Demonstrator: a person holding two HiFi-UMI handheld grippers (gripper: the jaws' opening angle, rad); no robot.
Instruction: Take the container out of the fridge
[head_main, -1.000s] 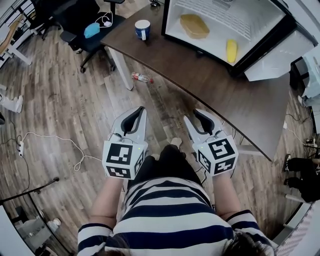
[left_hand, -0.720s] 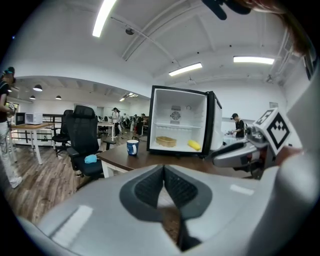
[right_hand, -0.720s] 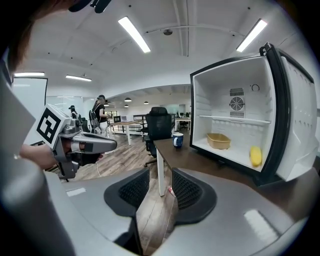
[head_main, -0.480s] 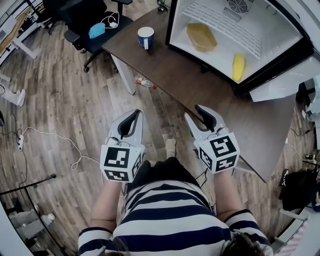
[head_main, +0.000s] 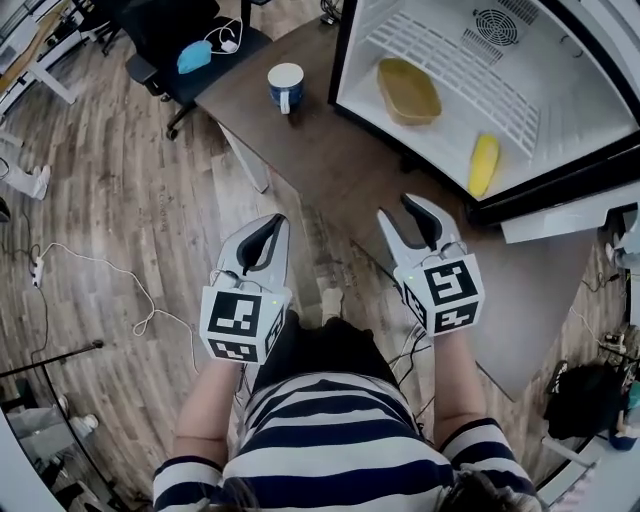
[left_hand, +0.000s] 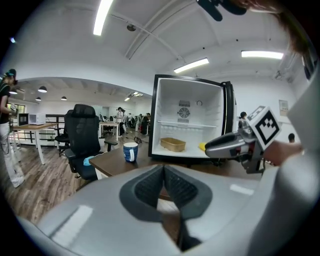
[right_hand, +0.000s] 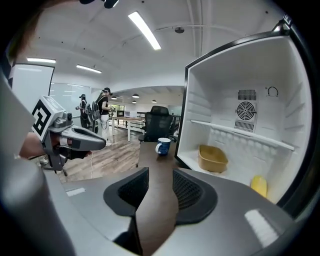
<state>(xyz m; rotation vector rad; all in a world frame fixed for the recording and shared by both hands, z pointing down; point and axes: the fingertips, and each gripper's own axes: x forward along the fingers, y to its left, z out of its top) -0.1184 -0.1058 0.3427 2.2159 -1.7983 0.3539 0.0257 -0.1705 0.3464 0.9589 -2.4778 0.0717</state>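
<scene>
A tan open container (head_main: 408, 91) sits on the floor of a small open fridge (head_main: 560, 70) that stands on a dark desk. It also shows in the left gripper view (left_hand: 173, 144) and the right gripper view (right_hand: 213, 158). My right gripper (head_main: 403, 208) hovers over the desk's near edge, well short of the fridge. Its jaws are opening with nothing between them (right_hand: 160, 172). My left gripper (head_main: 272, 225) hangs over the wooden floor, left of the desk, its jaws shut and empty (left_hand: 163, 167).
A yellow object (head_main: 483, 165) lies in the fridge, right of the container. A blue and white mug (head_main: 286, 86) stands on the desk left of the fridge. A black office chair (head_main: 185, 40) holds a blue item, and cables lie on the floor.
The right gripper has moved forward over the desk edge and its jaws have spread wider. The fridge shows nearer and more fully. The left gripper has hardly moved.
</scene>
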